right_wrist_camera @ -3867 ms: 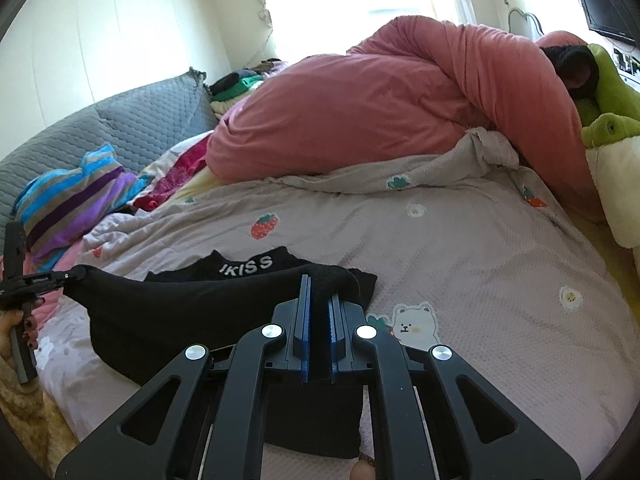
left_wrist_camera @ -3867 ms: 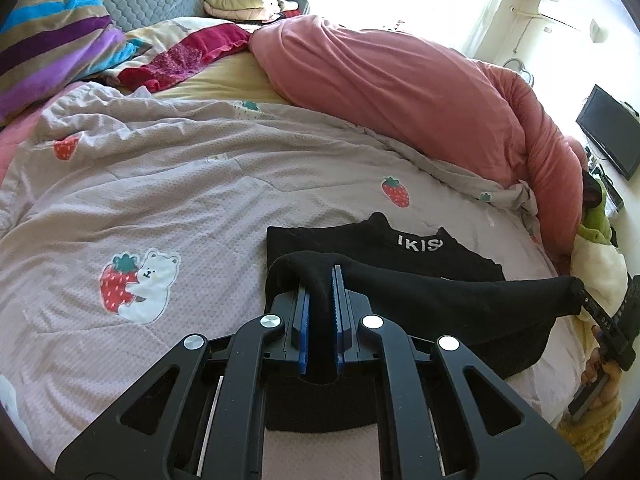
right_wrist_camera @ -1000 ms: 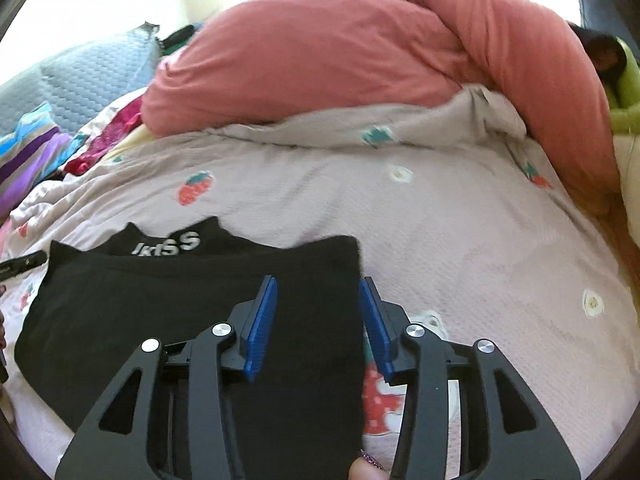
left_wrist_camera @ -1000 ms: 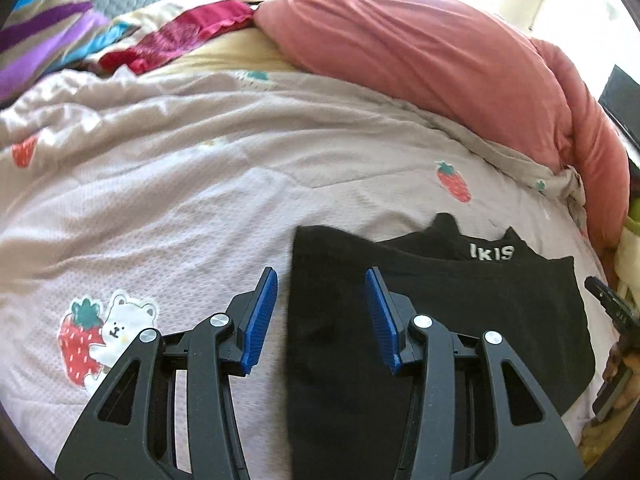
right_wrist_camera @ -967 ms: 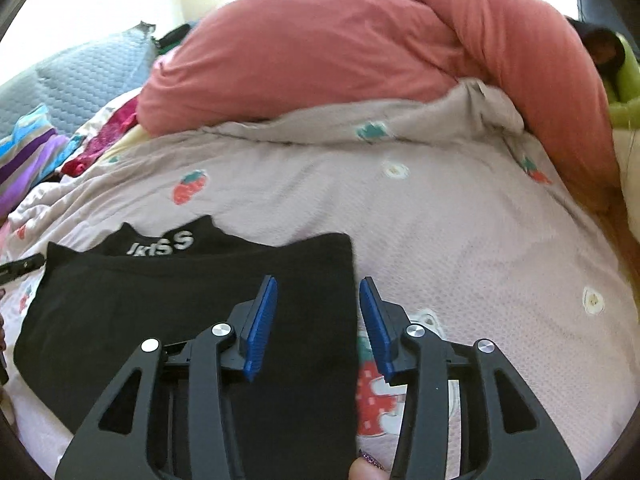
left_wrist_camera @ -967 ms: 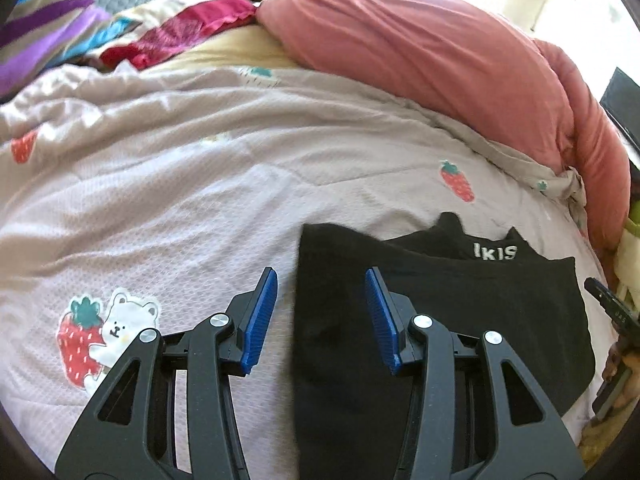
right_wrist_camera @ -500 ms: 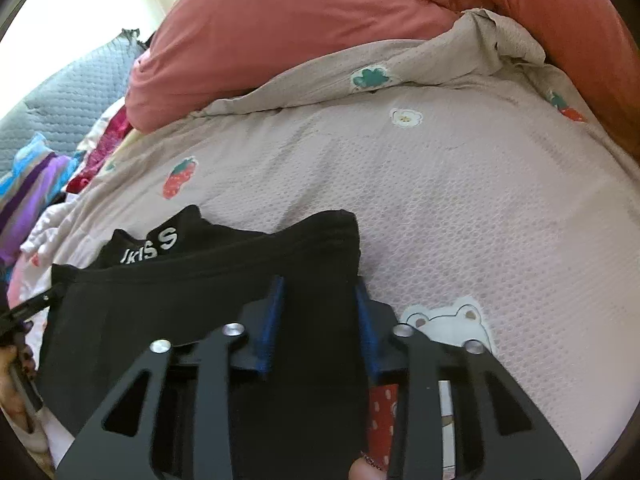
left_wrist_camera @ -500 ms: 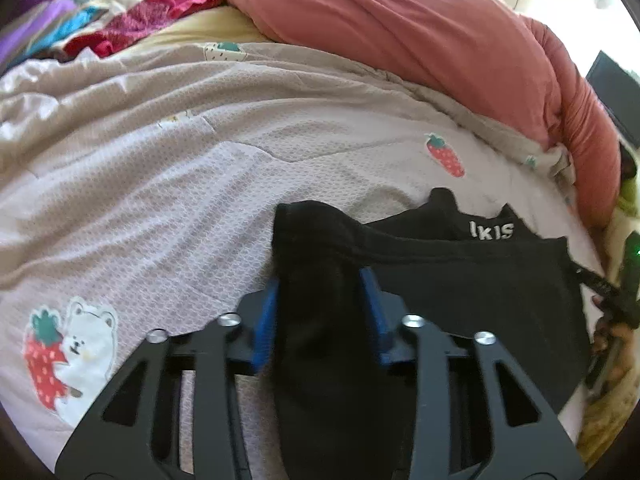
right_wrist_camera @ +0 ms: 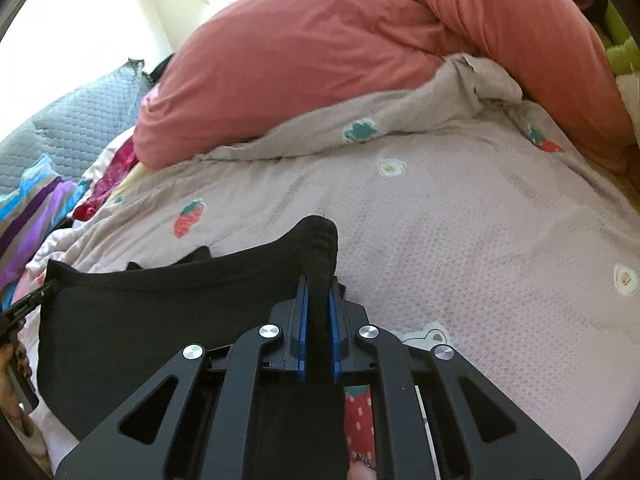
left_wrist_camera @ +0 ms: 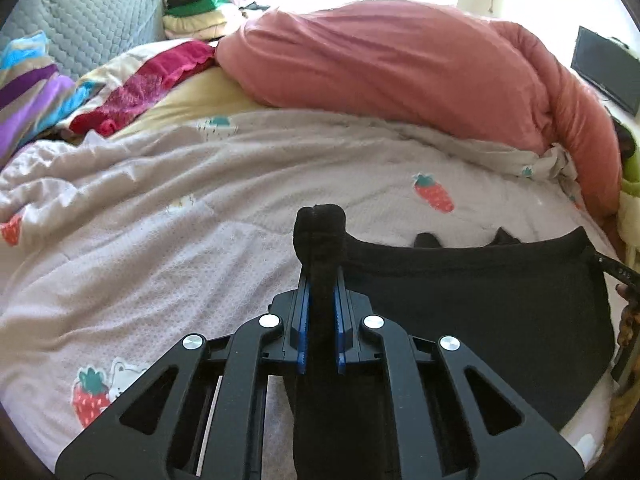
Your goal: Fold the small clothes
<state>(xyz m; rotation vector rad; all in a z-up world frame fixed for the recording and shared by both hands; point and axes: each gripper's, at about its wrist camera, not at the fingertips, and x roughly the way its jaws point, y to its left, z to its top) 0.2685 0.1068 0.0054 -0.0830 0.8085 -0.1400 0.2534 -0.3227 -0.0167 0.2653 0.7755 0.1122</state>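
Blown-out backlight, perhaps window; fisheye-warped edges

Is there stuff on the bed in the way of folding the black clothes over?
Nothing visible is. Both the left gripper and right gripper already pinch the black garment, and the quilt just beyond it lies bare.

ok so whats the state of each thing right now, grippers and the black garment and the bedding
left gripper: shut on black garment
right gripper: shut on black garment
black garment: pinched at both corners, stretched between the grippers
pink duvet: bunched up
strawberry-print quilt: spread out, wrinkled
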